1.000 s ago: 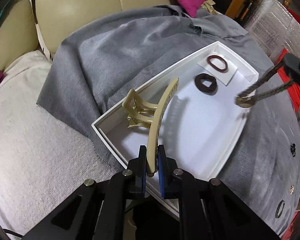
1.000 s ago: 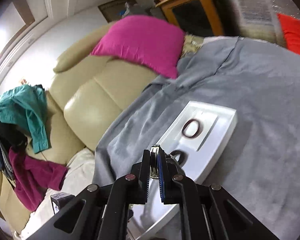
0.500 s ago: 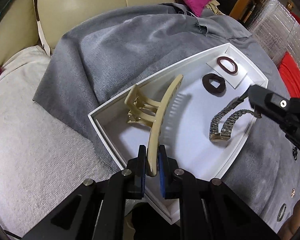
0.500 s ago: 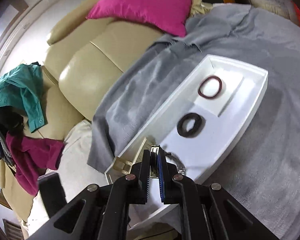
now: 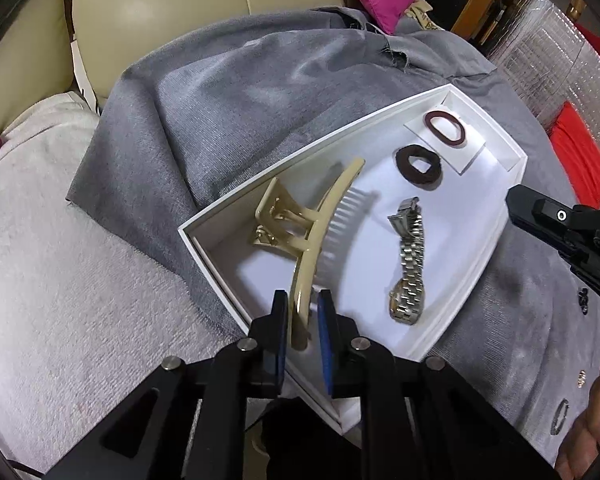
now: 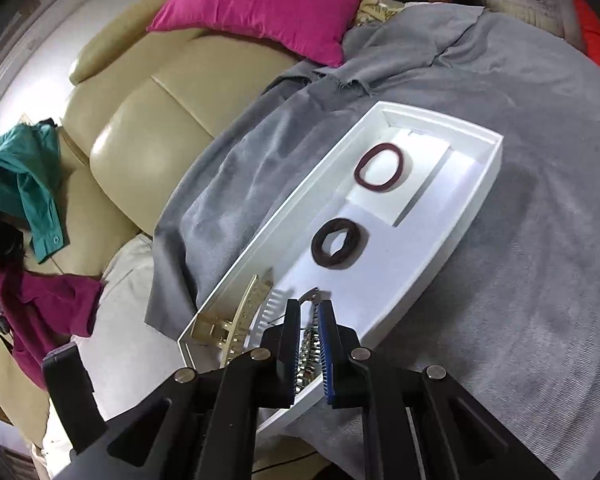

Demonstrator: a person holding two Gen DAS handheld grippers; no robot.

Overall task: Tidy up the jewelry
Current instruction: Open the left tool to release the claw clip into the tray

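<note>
left wrist view | left gripper (image 5: 303, 316) jaws parted narrowly around hair claw (image 5: 316, 236) tip | watch (image 5: 409, 268) at 2 o'clock in tray (image 5: 476, 264) | right gripper (image 6: 309, 334) narrowly parted, empty

Even indoor light, moderately bright, from above. White tray (image 5: 480, 256) floor near clipping, blown out at far end ahead of right gripper (image 6: 309, 344). Soft shadow under hair clip (image 5: 320, 220) teeth, short shadow beside watch (image 5: 408, 264). Glare streak on beige sofa (image 6: 140, 152) leather, left of right gripper. Heavy fisheye bending: tray edges curve, black vignette in corners of both views. Centre sharp; gripper fingers (image 5: 280, 320) close to lens slightly soft. Purple fringing along tray rim. Periphery smeared, detail lost.
</note>
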